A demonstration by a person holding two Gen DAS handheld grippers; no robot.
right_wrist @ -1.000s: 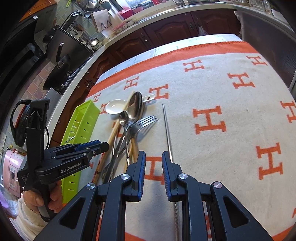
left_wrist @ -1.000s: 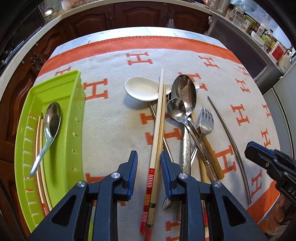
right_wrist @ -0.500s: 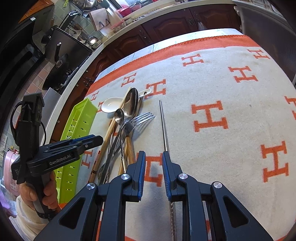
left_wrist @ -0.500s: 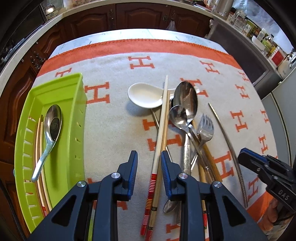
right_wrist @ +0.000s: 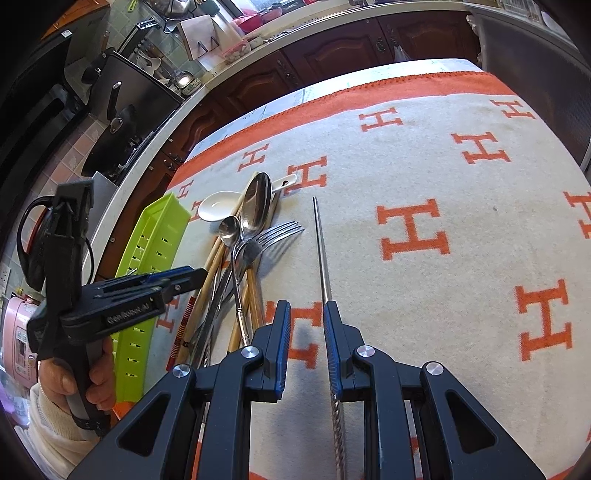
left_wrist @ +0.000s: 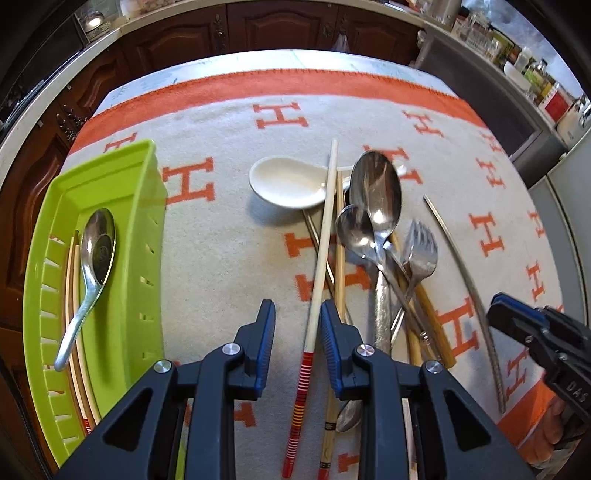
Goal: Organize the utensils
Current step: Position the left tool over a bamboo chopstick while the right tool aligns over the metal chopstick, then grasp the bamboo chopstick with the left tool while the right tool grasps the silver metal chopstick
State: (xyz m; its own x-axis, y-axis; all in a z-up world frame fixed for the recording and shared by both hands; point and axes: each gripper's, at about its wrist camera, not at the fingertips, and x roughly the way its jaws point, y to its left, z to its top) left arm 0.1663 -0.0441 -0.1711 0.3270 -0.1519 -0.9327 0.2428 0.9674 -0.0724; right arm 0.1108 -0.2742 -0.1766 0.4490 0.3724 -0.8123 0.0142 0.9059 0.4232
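My left gripper (left_wrist: 297,317) hovers open over a pale chopstick with a red-striped end (left_wrist: 322,254), which runs between its jaws untouched. Just right lies a pile: a second wooden chopstick (left_wrist: 339,269), a white ceramic spoon (left_wrist: 284,181), a large metal spoon (left_wrist: 375,188), a small spoon (left_wrist: 354,229) and a fork (left_wrist: 421,251). The green tray (left_wrist: 144,258) at the left holds a metal spoon (left_wrist: 98,243) and chopsticks (left_wrist: 72,295). My right gripper (right_wrist: 304,321) is open over the cloth, and a lone metal chopstick (right_wrist: 321,251) runs along the inner side of its right finger.
A cream blanket with orange H marks (right_wrist: 461,184) covers the table. Dark wooden cabinets (left_wrist: 258,26) stand beyond the far edge, a counter with jars (left_wrist: 535,74) at the right. A hand (right_wrist: 66,380) carries the left gripper (right_wrist: 199,275) beside the tray (right_wrist: 159,236).
Both views have drifted only slightly. The metal chopstick now sits a little closer to the right gripper's right finger. Nothing was taken hold of or let go.
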